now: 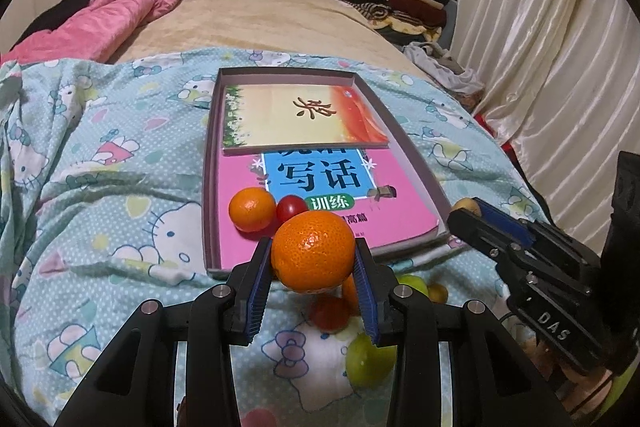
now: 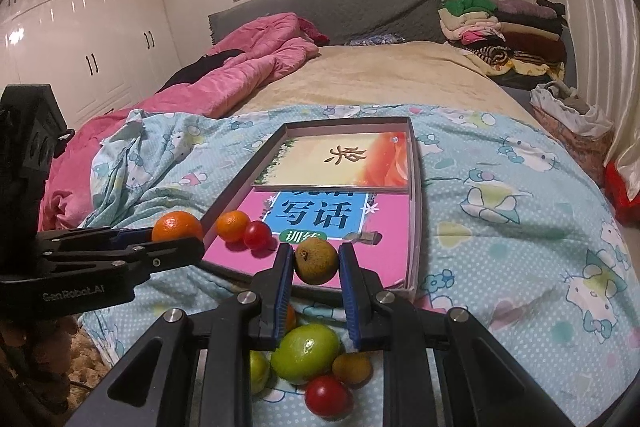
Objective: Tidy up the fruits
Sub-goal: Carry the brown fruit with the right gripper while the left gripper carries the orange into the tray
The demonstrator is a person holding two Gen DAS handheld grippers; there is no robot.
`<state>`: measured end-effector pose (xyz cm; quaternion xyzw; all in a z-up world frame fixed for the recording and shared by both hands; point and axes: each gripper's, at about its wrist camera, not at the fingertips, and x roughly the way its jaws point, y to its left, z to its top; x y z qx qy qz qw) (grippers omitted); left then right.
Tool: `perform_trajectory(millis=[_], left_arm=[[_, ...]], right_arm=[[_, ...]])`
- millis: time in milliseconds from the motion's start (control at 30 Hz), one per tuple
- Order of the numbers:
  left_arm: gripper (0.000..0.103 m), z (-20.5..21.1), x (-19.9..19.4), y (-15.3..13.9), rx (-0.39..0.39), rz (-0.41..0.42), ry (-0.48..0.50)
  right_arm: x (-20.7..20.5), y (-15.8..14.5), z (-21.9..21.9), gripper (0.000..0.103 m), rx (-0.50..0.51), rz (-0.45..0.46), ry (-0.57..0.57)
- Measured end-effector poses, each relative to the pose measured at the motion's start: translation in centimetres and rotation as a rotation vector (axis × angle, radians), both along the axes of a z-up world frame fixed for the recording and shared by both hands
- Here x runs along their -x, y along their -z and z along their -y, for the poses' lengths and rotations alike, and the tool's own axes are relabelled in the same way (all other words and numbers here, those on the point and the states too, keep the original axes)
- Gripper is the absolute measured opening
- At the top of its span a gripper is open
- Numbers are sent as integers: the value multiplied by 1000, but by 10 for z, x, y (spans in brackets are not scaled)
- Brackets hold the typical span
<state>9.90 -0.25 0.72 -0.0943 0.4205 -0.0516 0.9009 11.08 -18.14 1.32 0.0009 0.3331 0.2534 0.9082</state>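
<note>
Left gripper (image 1: 314, 259) clamps a big orange (image 1: 313, 253) between its blue pads, held just short of the shallow box (image 1: 416, 163). Past the fingertips, inside the box: a small orange (image 1: 252, 209) touching a cherry tomato (image 1: 291, 209). Right gripper (image 2: 316, 263) pinches a brownish round fruit (image 2: 316, 261) over the box's near edge. Under its fingers lie a green fruit (image 2: 306, 353) and a red tomato (image 2: 329, 395) on the bedsheet (image 2: 500, 227).

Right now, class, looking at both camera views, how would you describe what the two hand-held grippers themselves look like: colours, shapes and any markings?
Both are black, angular linkage frames with silver round pivot bolts. The left hand-held gripper and right hand-held gripper each carry two flat fingers faced with ribbed blue pads. Seen side-on, white lettering shows on the bodies: "GenRobot.AI" on the left, "DAS" on the right.
</note>
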Motion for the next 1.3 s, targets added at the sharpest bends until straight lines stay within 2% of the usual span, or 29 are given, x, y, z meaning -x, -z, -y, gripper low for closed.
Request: perform_trajectory(millis=[467,767,1300], left_arm=[[40,13,-27,14,-6,-22,1],[40,25,-38,17,-12,-19,20],[40,41,-56,39,-20,-79,78]], right_arm=[[-25,2,13,23,-35,-21,46],[-28,2,11,23,-29,-10,35],[-36,14,4,23,-1,-27,14]])
